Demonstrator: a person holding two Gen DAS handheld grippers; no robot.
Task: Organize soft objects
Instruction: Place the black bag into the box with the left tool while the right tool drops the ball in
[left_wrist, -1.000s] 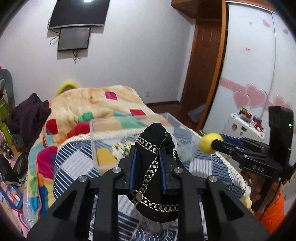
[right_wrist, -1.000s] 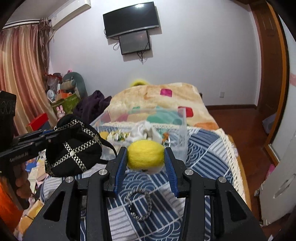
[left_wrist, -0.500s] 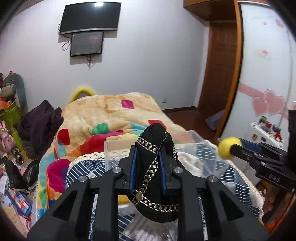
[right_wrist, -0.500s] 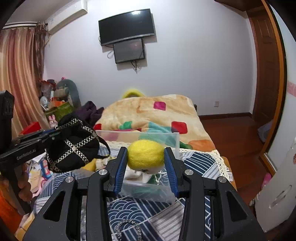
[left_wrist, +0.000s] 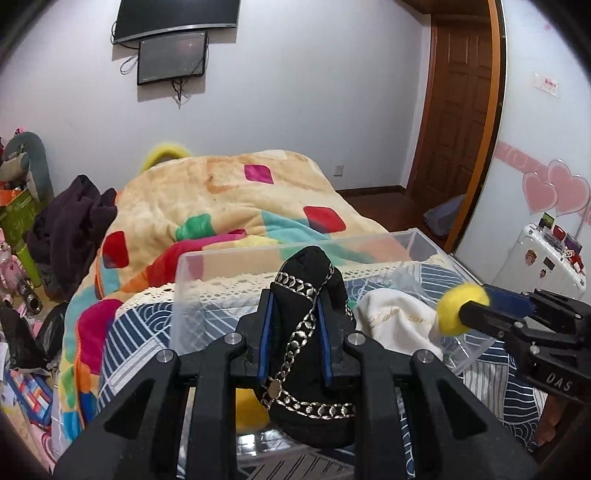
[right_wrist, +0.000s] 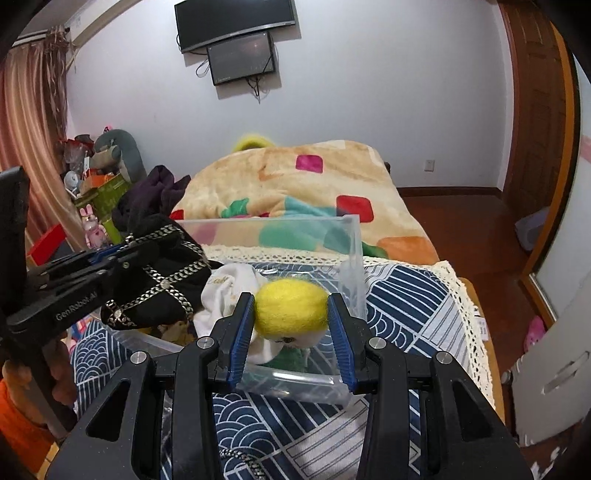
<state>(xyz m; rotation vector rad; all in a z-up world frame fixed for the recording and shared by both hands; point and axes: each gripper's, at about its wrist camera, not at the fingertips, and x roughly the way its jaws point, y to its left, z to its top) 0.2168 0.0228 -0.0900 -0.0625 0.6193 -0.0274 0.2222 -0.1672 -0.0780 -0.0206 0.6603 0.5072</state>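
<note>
My left gripper (left_wrist: 295, 317) is shut on a black soft hat with silver chain trim (left_wrist: 310, 369), held over the clear plastic bin (left_wrist: 229, 258) on the bed. The hat also shows in the right wrist view (right_wrist: 159, 284). My right gripper (right_wrist: 291, 314) is shut on a yellow fuzzy ball-headed toy (right_wrist: 291, 308), held over the bin's right part (right_wrist: 351, 251). The toy shows in the left wrist view (left_wrist: 458, 308). A white cloth (left_wrist: 395, 321) and a yellow item (left_wrist: 249, 410) lie inside the bin.
The bin stands on a blue-and-white patterned cover (right_wrist: 406, 302) with a lace edge. A colourful blanket (left_wrist: 229, 199) lies behind it. A chain item (right_wrist: 240, 458) lies on the cover near me. Dark clothes (left_wrist: 70, 221) and clutter are left; a white suitcase (left_wrist: 546, 258) is right.
Both grippers have moved forward with their loads, from in front of the bin to over its opening. The bin now looks closer and lower in both views.
</note>
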